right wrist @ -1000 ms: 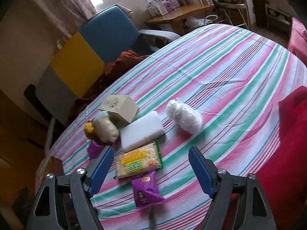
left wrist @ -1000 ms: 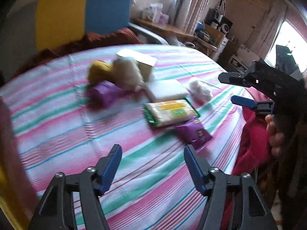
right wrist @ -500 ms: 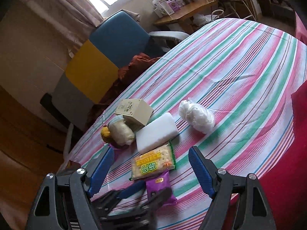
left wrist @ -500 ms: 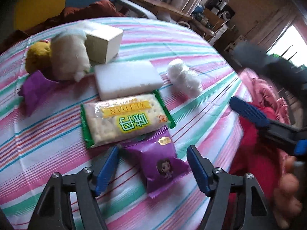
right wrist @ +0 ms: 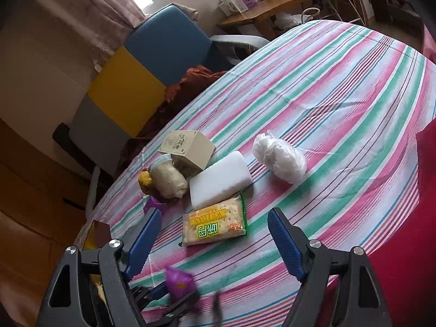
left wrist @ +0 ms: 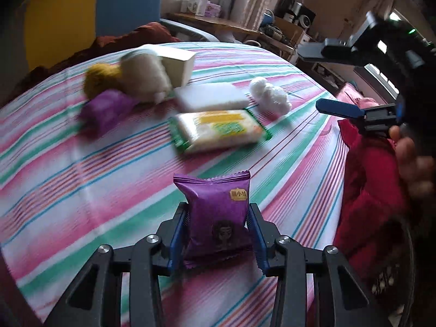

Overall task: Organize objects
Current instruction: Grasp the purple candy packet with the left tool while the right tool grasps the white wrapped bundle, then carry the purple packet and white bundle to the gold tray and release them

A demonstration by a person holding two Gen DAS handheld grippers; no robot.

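Left gripper (left wrist: 218, 234): jaws have just been closing and now pinch the purple snack packet (left wrist: 218, 212) by both sides, near the front edge of the striped tablecloth (left wrist: 68, 177). Packet looks lifted clear of the cloth (judged, not certain).

Right gripper (right wrist: 215, 242): jaws stand wide apart, nothing between them, hovering above the cracker pack (right wrist: 215, 226).

Progress: early. One item in hand; no bin or tray visible, so destination unknown. Left on the cloth, loosely clustered: cracker pack, white sponge block (right wrist: 220, 185) touching it, beige box (right wrist: 188, 147), cream roll (right wrist: 167, 177), yellow lump (right wrist: 144, 181), a second purple packet (left wrist: 106, 109), and the white plastic bundle (right wrist: 279, 159) slightly apart.
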